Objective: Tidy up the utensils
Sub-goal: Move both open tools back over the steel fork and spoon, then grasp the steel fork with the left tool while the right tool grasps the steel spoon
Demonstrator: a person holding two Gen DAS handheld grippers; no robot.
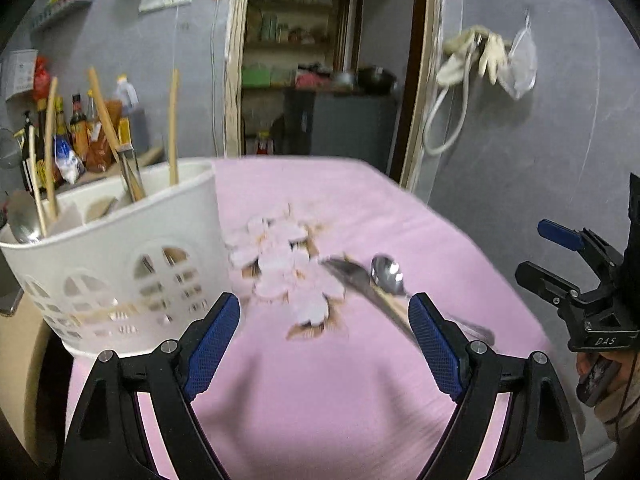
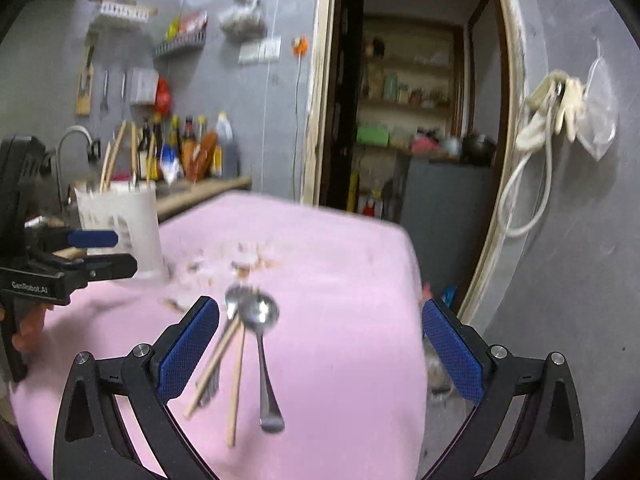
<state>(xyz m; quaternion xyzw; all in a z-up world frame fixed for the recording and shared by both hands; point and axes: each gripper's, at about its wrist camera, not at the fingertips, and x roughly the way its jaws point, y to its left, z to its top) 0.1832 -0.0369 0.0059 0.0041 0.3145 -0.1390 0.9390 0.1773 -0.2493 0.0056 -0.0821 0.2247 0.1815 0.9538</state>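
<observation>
A metal spoon (image 2: 261, 336) lies on the pink tablecloth (image 2: 340, 280) beside a fork (image 2: 224, 344) and two wooden chopsticks (image 2: 237, 384). My right gripper (image 2: 320, 344) is open and empty, hovering just above them. The spoon (image 1: 387, 274) and a blurred utensil (image 1: 360, 284) show in the left wrist view too. My left gripper (image 1: 324, 332) is open and empty above the cloth, right of the white utensil caddy (image 1: 120, 264). The caddy holds chopsticks (image 1: 173, 128), a spoon (image 1: 24, 220) and other utensils. It also shows in the right wrist view (image 2: 124, 220).
The cloth has a flower print (image 1: 288, 272) in its middle. Bottles (image 1: 76, 128) stand on a counter behind the caddy. A doorway (image 1: 320, 60) opens behind the table. The table's right edge (image 2: 416, 320) drops off by the right gripper.
</observation>
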